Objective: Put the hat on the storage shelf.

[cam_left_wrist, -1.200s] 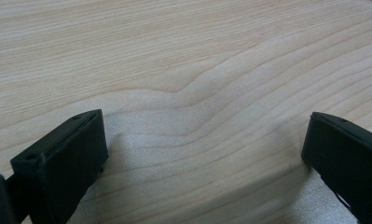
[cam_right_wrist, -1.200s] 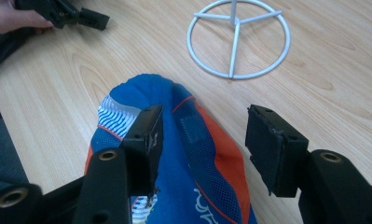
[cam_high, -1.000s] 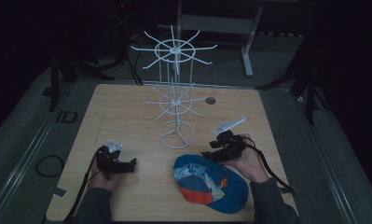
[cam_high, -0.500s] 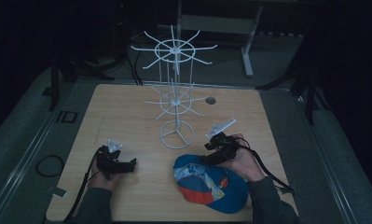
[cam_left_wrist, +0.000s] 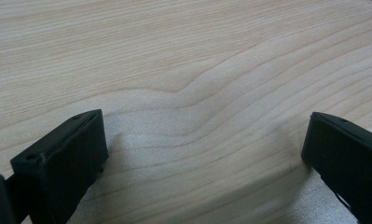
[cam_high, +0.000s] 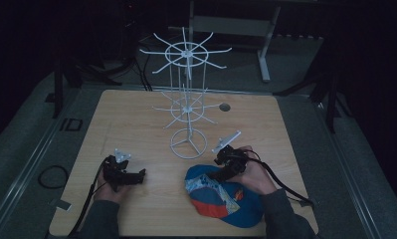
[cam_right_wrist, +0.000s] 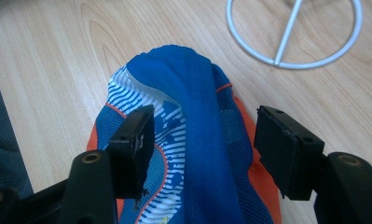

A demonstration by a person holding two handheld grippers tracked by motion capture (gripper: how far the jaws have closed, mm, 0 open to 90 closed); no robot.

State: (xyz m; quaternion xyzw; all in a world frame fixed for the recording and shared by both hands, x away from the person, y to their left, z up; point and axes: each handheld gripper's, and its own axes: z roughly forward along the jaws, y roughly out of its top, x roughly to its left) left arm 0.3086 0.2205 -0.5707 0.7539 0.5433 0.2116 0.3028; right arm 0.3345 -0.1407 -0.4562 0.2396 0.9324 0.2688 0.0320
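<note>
Cap: a blue, orange and white-striped mesh fabric cap [cam_right_wrist: 197, 140] lies on the near right part of the table, just in front of the rack's ring base.
Right gripper: the right gripper [cam_right_wrist: 204, 140] stands over the cap's raised blue fold; its jaws have just been opening and now stand wide, the fold between them, the pads not pressing.
Left gripper: the left gripper [cam_left_wrist: 204, 149] rests low at the near left, jaws spread wide over bare wood, well apart from the cap.
Rack: a white wire two-tier rack [cam_high: 187, 107] stands mid-table on its ring base.
Table: a light wooden table [cam_high: 131, 119] carries everything.
</note>
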